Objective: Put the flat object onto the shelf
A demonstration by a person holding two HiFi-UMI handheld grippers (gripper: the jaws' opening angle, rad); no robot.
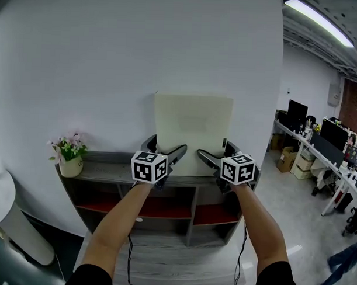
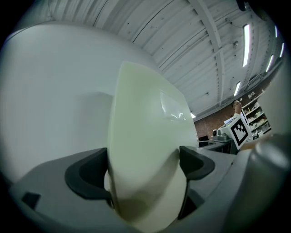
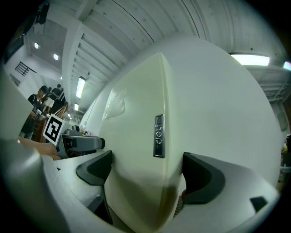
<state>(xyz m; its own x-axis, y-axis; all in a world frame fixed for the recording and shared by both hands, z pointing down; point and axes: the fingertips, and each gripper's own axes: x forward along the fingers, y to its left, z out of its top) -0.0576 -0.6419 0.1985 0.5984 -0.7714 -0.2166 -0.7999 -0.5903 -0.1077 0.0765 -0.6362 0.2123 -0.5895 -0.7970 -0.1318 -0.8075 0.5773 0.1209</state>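
A flat cream board [image 1: 192, 131] stands upright in front of the white wall, its lower edge level with the top of the grey shelf unit [image 1: 107, 171]. My left gripper [image 1: 165, 149] is shut on its lower left edge and my right gripper [image 1: 218, 153] on its lower right edge. In the left gripper view the board [image 2: 145, 136] fills the space between the dark pads [image 2: 88, 175]. In the right gripper view the board [image 3: 136, 136] is clamped the same way, and a small metal tag [image 3: 158, 135] shows on its edge. Whether the board touches the shelf top is hidden.
A small pot of pink flowers [image 1: 70, 155] sits at the left end of the shelf top. Red lower shelves [image 1: 158, 208] lie beneath. A white cylinder [image 1: 12, 221] stands on the floor at left. Office desks with monitors [image 1: 330, 150] fill the room at right.
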